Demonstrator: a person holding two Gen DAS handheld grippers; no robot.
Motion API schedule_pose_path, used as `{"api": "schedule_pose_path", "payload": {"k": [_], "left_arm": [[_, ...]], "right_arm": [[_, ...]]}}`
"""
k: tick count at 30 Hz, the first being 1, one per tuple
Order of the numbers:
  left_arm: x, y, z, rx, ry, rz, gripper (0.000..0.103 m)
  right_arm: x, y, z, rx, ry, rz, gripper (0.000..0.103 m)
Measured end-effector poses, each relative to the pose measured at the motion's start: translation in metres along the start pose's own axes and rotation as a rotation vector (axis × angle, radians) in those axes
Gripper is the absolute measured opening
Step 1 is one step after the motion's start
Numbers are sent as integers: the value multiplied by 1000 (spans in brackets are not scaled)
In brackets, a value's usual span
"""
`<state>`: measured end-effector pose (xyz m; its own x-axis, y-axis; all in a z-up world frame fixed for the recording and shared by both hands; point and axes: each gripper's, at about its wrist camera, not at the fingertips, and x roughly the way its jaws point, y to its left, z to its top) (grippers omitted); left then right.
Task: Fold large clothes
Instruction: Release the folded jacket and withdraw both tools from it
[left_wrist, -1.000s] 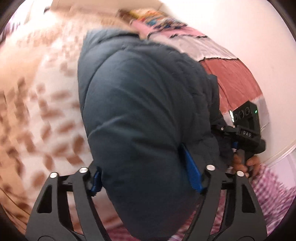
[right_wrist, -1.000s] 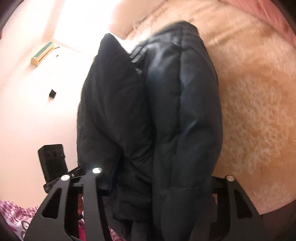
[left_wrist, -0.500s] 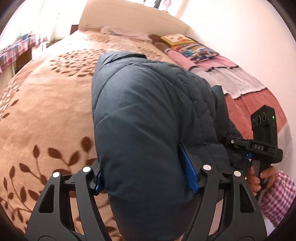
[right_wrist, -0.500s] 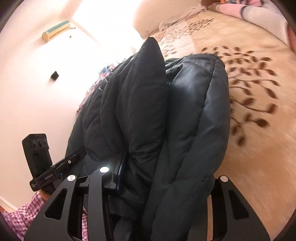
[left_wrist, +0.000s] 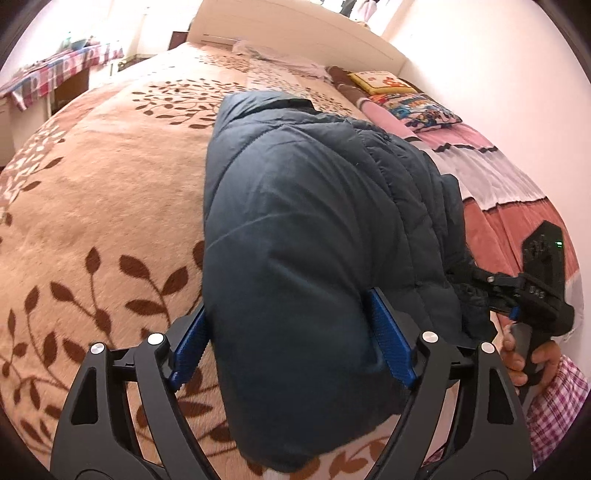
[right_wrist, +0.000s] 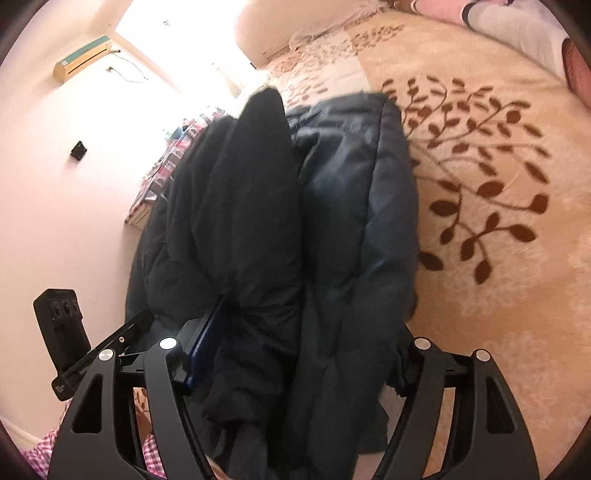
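A dark navy puffer jacket (left_wrist: 314, 229) is bunched into a thick folded bundle above the bed. My left gripper (left_wrist: 291, 343) is shut on one end of it, the blue pads (left_wrist: 388, 339) pressing into the padding. In the right wrist view the jacket (right_wrist: 295, 240) fills the middle, and my right gripper (right_wrist: 299, 350) is shut on its other end; only the left blue pad (right_wrist: 207, 343) shows, the right one is buried in fabric. The right gripper's body also shows in the left wrist view (left_wrist: 543, 291), held by a hand.
The bed is covered by a beige blanket with brown leaf print (left_wrist: 92, 206). Pillows and pink striped bedding (left_wrist: 491, 173) lie along the wall side. A white headboard (left_wrist: 295, 33) stands at the far end. A table with checked cloth (left_wrist: 51, 74) stands at the left.
Both grippers have swung the jacket bundle down towards the bed; the views have steadied and tilted to show more blanket. Both grips are unchanged.
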<state>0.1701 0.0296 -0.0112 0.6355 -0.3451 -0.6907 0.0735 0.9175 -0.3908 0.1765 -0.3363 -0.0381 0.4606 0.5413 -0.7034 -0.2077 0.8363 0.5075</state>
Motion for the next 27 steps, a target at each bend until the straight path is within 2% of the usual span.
{"api": "schedule_pose_path", "payload": {"k": [8,12,17,20,27], "left_arm": [[-42,-15,-10,60,-46,10,80],[-61,-33,-16,101,-60,15,80],[-82,-52,-31,133,-63,29,80],[-91,-62,-42,143,-59,37,80],[-104,-75,-67,155,-53,116,80]], "right_arm": [[-41,10,-14,-19,-69,-66,72],[-57,18,-16,-16,-97,-63,72],[-79,30,-34,-28,-119,-80,72],[-87,42,-55,-63,-108,-115,72],[-85,60,-94,-87,-60,-156,72]]}}
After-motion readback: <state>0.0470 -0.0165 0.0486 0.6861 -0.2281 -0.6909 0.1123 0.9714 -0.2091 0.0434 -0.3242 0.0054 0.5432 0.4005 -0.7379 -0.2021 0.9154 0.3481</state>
